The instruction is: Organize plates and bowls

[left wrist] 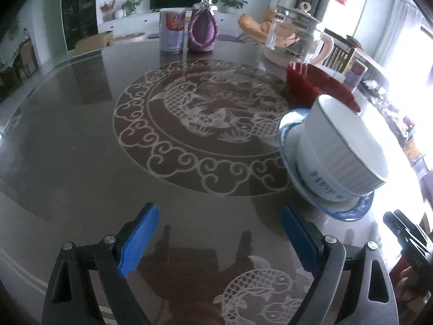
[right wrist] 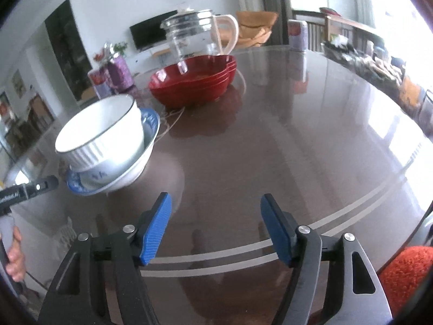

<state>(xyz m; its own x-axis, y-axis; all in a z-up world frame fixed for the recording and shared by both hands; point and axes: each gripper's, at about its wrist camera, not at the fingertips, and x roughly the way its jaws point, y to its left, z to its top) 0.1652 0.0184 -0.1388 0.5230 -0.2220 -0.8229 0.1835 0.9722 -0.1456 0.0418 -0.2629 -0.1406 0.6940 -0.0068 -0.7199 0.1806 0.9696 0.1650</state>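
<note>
My left claw (left wrist: 219, 239) stands wide open over the glossy brown worktop (left wrist: 81, 140), nothing between its blue pads (left wrist: 139, 239). My right claw (right wrist: 216, 227) is open too, somewhat less wide, and also empty above bare worktop.

From the left wrist view, the stack sits at about three o'clock: a white ribbed bowl (left wrist: 343, 149), tilted, rests inside a blue-and-white bowl (left wrist: 291, 132), which sits on a blue-patterned plate (left wrist: 351, 211). Beyond it, toward one o'clock, I see the red bowls (left wrist: 311, 84), nested together, with a glass kettle (left wrist: 295, 35) just behind them. At twelve o'clock, on the far edge, a can (left wrist: 172, 30) stands just beside a purple woven bag (left wrist: 203, 32).

From the right wrist view, the white stack lies at ten o'clock and the red bowls at eleven, well apart from my pads. A hand (right wrist: 16, 254) grips the other tool at the left edge.
</note>
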